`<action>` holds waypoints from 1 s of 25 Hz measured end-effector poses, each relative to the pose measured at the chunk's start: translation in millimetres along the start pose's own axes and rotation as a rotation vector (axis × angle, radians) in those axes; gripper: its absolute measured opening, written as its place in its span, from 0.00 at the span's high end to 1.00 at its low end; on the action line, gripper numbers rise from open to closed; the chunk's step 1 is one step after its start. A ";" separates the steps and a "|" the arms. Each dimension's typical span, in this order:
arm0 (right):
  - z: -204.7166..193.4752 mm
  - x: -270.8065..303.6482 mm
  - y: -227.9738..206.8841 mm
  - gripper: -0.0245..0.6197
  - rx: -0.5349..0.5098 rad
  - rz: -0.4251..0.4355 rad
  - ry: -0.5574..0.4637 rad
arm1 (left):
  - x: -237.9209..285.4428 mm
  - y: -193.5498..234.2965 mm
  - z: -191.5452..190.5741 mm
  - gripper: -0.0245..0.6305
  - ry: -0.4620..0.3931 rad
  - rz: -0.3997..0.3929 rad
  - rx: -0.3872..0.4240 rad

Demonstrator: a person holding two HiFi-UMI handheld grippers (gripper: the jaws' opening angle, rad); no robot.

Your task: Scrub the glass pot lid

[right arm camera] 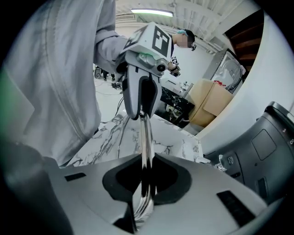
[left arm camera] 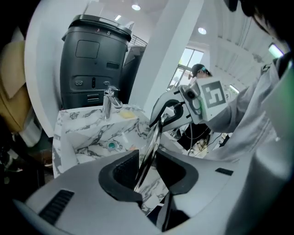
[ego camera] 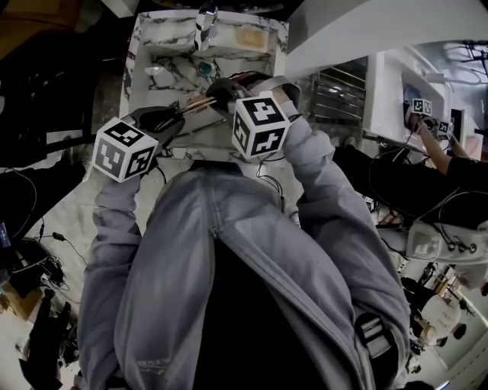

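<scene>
The glass pot lid shows edge-on as a shiny metal rim (left arm camera: 154, 137) that runs from one gripper to the other above the marble sink (ego camera: 164, 53). My left gripper (left arm camera: 146, 163) has the rim between its pads, with a gap showing on both sides. My right gripper (right arm camera: 146, 176) is shut on the rim (right arm camera: 146, 137) from the opposite side. In the head view the left gripper (ego camera: 187, 107) and the right gripper (ego camera: 217, 91) face each other tip to tip, and the lid between them is mostly hidden.
The sink has a chrome faucet (ego camera: 204, 23), a green drain (ego camera: 206, 68) and a yellow sponge (ego camera: 250, 38) on its back ledge. A tall black machine (left arm camera: 92, 59) stands behind it. Another person (ego camera: 446, 148) works at the far right.
</scene>
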State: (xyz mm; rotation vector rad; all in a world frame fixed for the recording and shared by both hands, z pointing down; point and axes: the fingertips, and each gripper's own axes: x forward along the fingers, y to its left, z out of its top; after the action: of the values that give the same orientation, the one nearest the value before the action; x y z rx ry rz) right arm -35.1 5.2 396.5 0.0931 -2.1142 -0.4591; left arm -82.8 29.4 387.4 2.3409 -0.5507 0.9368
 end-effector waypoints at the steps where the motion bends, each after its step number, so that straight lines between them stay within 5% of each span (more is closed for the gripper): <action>1: 0.8 -1.1 2.0 0.88 -0.011 -0.003 0.000 | -5.5 -1.9 1.7 0.77 -0.025 -0.033 -0.020; 8: 6.1 -17.6 38.1 0.88 -0.056 -0.026 -0.014 | -34.5 -3.2 17.6 0.77 -0.171 -0.203 -0.129; 14: 5.5 -23.3 51.1 0.88 -0.044 -0.066 -0.024 | 35.5 8.5 13.0 0.76 -0.028 -0.297 -0.129; 20: 0.8 -27.0 59.3 0.88 -0.025 -0.097 -0.018 | 112.6 30.1 -30.3 0.62 0.231 -0.347 -0.257; 25: -4.2 -30.8 66.7 0.88 -0.002 -0.112 -0.027 | 136.6 17.0 -42.5 0.58 0.275 -0.495 -0.369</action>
State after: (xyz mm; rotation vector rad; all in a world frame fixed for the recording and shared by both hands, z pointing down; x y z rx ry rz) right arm -7.1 73.3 398.0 0.2061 -2.1428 -0.5316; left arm -21.3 20.6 517.4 1.8496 -0.0183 0.8165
